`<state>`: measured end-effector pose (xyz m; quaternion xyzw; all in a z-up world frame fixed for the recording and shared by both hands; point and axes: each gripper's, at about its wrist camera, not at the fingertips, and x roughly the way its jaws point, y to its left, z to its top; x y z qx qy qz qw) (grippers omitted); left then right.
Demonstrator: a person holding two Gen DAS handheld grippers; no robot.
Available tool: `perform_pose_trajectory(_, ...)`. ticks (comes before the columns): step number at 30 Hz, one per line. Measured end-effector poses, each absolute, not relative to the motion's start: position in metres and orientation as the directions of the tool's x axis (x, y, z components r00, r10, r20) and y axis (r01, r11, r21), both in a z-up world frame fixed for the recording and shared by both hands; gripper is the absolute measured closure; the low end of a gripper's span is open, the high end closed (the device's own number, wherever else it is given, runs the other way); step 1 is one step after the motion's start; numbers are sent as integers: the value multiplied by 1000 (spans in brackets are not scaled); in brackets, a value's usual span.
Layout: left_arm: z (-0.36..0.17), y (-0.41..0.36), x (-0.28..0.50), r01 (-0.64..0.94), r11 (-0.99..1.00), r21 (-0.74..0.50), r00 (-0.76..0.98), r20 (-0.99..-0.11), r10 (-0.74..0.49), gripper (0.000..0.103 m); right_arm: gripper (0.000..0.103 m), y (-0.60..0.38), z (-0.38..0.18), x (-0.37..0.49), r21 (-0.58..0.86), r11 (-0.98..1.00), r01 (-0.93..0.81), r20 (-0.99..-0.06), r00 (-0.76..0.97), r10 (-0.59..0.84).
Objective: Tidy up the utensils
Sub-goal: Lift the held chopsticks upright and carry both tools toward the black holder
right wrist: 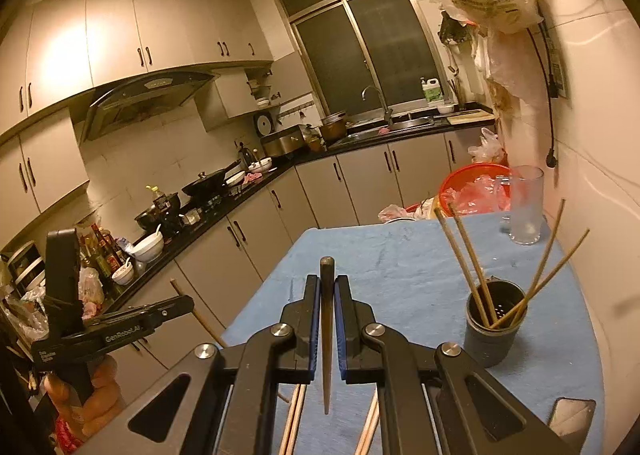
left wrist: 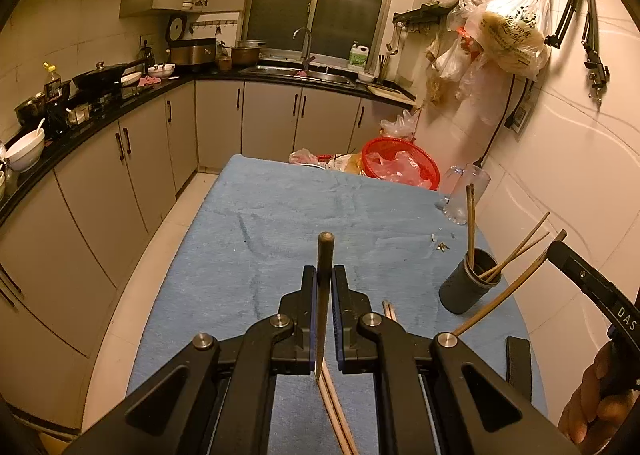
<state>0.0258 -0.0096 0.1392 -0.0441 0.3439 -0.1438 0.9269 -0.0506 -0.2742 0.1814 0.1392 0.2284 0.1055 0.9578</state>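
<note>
Holding now: each hand-held gripper is clamped on one chopstick, well short of the holder.
Left gripper (left wrist: 325, 283): jaws nearly closed around a dark chopstick (left wrist: 323, 295) that stands up between the pads, its blunt end above them.
Right gripper (right wrist: 328, 291): jaws likewise pinched on a second dark chopstick (right wrist: 327, 335), blunt end up, tapered tip below the pads.
Loose chopsticks (right wrist: 294, 421): pale ones lie flat on the blue cloth (right wrist: 400, 275), under the grippers and on the near side of the holder.
Chopstick holder (right wrist: 493, 329): dark cylinder standing upright on the cloth, to the right of both grippers; several pale chopsticks (right wrist: 466, 263) already lean in it, fanned outward.
Handling: likely light, stiff and smooth, so a stick could pivot or slip in a two-pad grip; taking hold near the thick upper part should keep the tip steady for dropping in.
Beyond the holder: a clear glass mug (right wrist: 526, 207), then a red basket (right wrist: 460, 185) at the cloth's far edge.
</note>
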Motion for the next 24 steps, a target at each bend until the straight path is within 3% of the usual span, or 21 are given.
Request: perform_pose_trajectory(24,155,-11,18,274,934,-231,713,-603,-358,96,95,-301,189,-69,333,939,-83,-387,896,216)
